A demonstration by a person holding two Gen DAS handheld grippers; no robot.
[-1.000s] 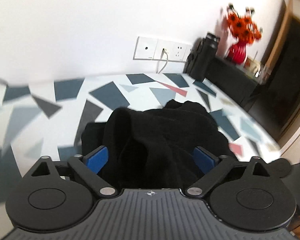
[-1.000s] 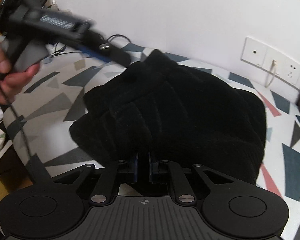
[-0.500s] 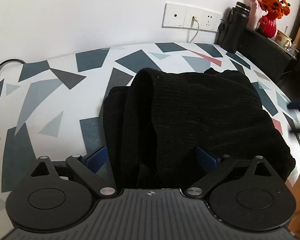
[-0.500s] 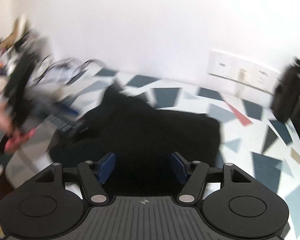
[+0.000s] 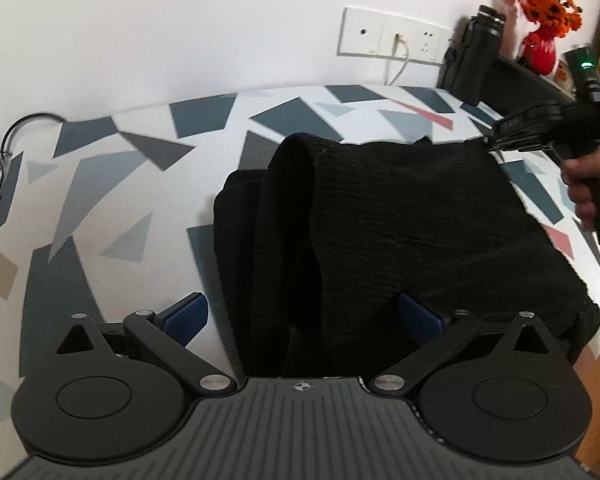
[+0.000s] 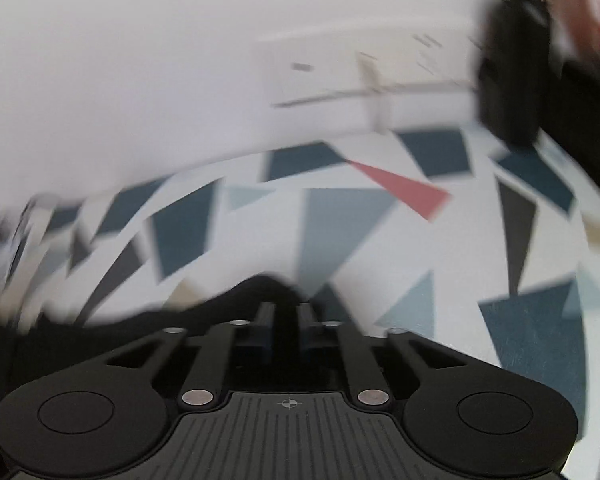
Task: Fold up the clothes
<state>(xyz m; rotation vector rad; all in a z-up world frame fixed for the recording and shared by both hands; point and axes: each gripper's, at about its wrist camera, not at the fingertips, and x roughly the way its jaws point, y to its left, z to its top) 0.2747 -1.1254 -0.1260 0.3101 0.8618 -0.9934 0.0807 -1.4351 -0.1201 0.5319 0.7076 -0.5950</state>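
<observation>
A black knitted garment [image 5: 388, 224] lies folded in a thick bundle on the patterned table [image 5: 112, 200]. My left gripper [image 5: 300, 316] is open, its blue pads either side of the bundle's near edge. My right gripper [image 6: 286, 316] shows blurred in its own view, its fingers close together with a fold of black fabric [image 6: 260, 292] between them. In the left wrist view the right gripper [image 5: 496, 138] is at the garment's far right corner, held by a hand [image 5: 588, 184].
Wall sockets [image 5: 396, 38] with a white cable are on the wall behind the table. A black flask [image 5: 472, 56] and a red vase of orange flowers [image 5: 542, 20] stand at the back right. Cables [image 5: 4, 152] lie at the table's left edge.
My right gripper went from open over the bundle to closed on a fabric edge and swung right, now blurred. My left gripper stayed open at the near edge and tilted slightly.
</observation>
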